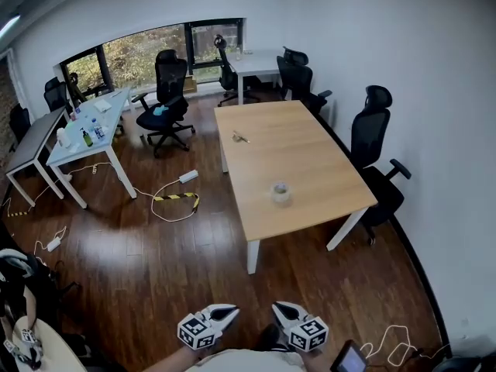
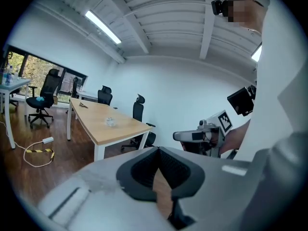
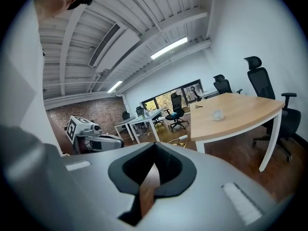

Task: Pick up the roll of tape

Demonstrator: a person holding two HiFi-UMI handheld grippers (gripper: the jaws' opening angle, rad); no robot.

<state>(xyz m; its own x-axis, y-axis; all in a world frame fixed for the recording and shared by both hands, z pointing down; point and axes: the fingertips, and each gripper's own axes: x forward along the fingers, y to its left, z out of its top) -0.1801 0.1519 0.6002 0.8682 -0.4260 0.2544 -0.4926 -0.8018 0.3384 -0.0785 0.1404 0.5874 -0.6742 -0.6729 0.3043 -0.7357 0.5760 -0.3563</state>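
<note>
Your wooden desk (image 1: 310, 142) stands ahead. Close to your body, the left tool (image 1: 230, 312) and right tool (image 1: 279, 311) are both pressed together, empty, well apart from it. The roll of tape (image 1: 280, 193) sits near the desk's closer edge.

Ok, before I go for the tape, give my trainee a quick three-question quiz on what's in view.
1. True or false: the roll of tape lies on the wooden table.
2. What sits between the jaws of the left gripper? A) the roll of tape B) a cable C) nothing
3. Short answer: are the jaws of the right gripper apart or together?

Key: 1 true. 2 C, since its jaws are shut with nothing between them and the tape is far off on the table. 3 together.
</note>
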